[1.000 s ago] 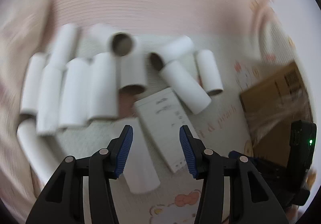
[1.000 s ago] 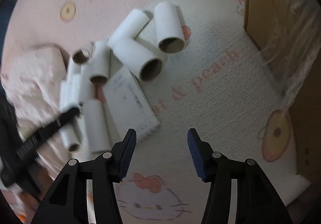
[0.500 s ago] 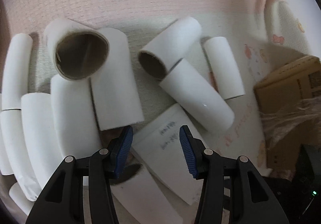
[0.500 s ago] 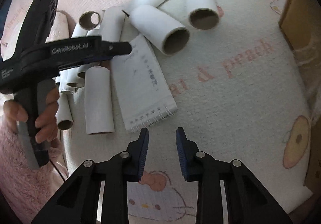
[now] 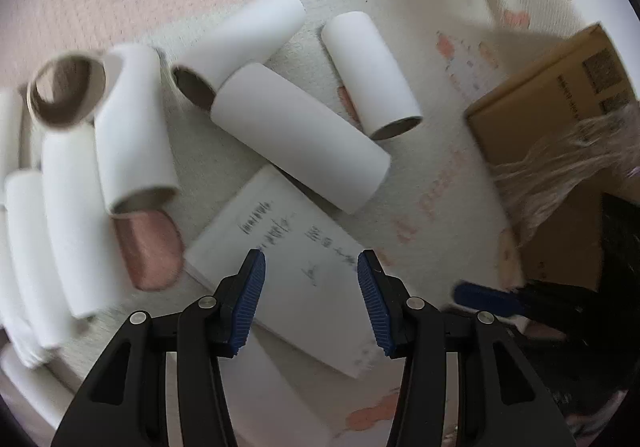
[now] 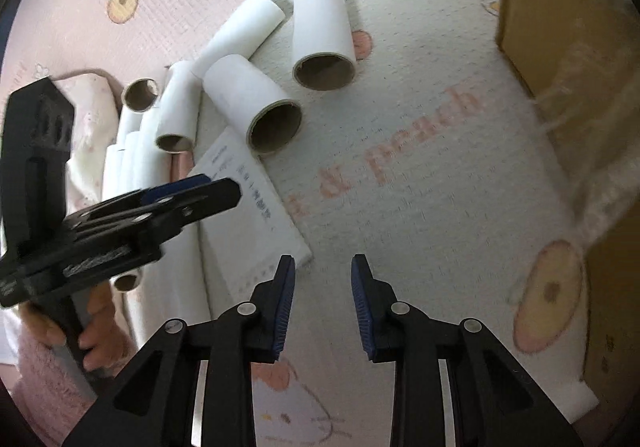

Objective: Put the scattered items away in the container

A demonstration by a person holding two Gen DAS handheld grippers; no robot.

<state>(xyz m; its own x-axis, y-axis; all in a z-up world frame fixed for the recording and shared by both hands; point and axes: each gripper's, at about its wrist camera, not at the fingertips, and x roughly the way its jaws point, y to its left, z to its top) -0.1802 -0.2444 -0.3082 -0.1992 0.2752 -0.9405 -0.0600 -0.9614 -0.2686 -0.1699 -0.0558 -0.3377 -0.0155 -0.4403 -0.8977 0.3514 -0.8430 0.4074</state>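
Pink cartoon-print play mat [image 6: 420, 167] underfoot, and we start at the left claw [image 5: 311, 299]: jaws spread wide, nothing between them, poised directly above the white notepad [image 5: 296, 263] with its handwritten lines. Over to the right claw [image 6: 323, 303], jaws parted only a little and empty, hanging over bare mat just beside the notepad's lower corner. Moving outward, the cardboard tubes [image 5: 300, 137] lie scattered past the notepad, one big tube resting against its top edge, more piled to the left side, several showing brown open ends. Further out, the cardboard box [image 5: 552, 103], our container by the look of it, sits at the right edge, well apart from the pile. This looks like the reach-and-pick step, with nothing yet collected by either claw. Next call: the left claw must drop and close on an edge of that flat notepad, a tricky thin grab, or shift to a tube.
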